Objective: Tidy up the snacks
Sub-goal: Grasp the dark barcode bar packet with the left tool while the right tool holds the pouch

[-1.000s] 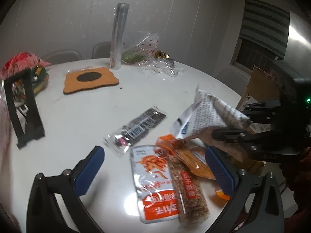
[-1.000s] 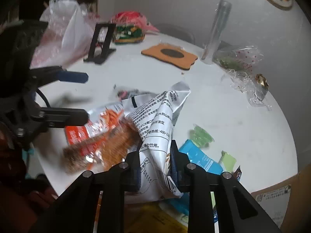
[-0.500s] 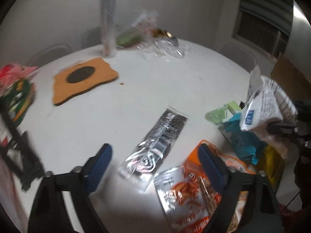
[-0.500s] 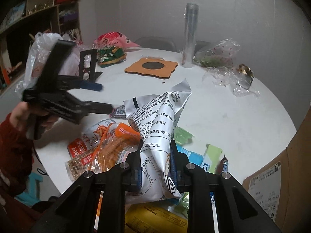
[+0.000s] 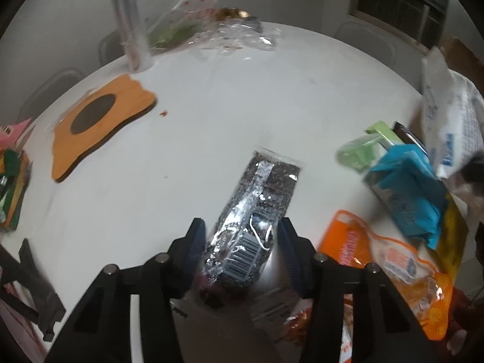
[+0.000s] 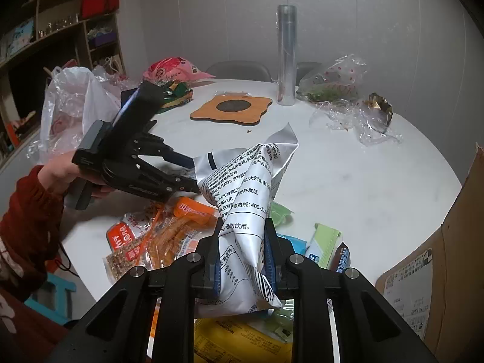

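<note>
Silver snack packet (image 5: 254,211) lies flat on the counter (image 5: 211,115), right of the orange coaster (image 5: 96,127); my left gripper (image 5: 240,245) fingers are closing around it, not yet pinching. I'd centre before squeezing. My right gripper (image 6: 242,257) grips the white pouch (image 6: 245,199).

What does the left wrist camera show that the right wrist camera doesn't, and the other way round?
Only the left wrist view shows the silvery dark snack packet lying between the left gripper's closing jaws, and a window.

Only the right wrist view shows the right gripper clamped on the white printed pouch, the person's hand and red sleeve, shelves and a cardboard box.

Both show the white round table, the orange mat, the clear tube and orange snack bags.
</note>
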`<state>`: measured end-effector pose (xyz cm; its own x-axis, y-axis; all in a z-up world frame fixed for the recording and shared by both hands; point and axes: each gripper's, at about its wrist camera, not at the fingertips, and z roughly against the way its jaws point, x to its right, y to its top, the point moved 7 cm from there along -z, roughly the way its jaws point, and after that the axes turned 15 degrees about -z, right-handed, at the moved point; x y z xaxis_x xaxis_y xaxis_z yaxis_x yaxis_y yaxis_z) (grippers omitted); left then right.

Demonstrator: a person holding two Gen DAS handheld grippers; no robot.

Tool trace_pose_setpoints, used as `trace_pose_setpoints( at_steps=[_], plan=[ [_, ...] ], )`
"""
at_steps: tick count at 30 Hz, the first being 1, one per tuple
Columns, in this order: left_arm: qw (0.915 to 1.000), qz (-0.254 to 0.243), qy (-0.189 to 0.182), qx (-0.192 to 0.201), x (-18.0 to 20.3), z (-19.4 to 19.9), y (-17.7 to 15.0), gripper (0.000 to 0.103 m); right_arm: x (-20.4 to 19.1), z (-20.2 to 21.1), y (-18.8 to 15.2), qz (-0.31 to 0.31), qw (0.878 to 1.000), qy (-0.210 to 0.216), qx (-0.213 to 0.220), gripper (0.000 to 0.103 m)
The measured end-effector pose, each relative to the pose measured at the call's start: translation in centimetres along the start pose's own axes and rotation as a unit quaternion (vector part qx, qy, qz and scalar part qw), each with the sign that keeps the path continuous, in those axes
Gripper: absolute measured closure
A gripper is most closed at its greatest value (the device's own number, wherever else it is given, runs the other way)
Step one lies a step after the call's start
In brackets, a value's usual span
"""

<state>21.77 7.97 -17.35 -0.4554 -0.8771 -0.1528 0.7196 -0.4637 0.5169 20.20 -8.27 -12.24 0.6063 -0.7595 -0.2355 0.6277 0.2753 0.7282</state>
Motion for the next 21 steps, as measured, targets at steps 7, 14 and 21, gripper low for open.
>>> trace_pose_setpoints(
  at_steps=[7,14,21],
  plan=[
    [0.9999,0.014,0.0,0.001,-0.1,0.3,-0.4,0.056,0.0,-0.3,0.1,-0.001,1.0,0.006,-0.004,0.086],
    [0.9999,-0.002,-0.011,-0.007,0.4,0.3,-0.9,0.055,-0.2,-0.4,-0.1,0.0,1.0,0.01,-0.008,0.086],
    [1.0,0.008,0.001,-0.004,0.1,0.2,-0.6,0.063,-0.1,-0.6,-0.2,0.001,1.0,0.006,-0.008,0.086]
  ],
)
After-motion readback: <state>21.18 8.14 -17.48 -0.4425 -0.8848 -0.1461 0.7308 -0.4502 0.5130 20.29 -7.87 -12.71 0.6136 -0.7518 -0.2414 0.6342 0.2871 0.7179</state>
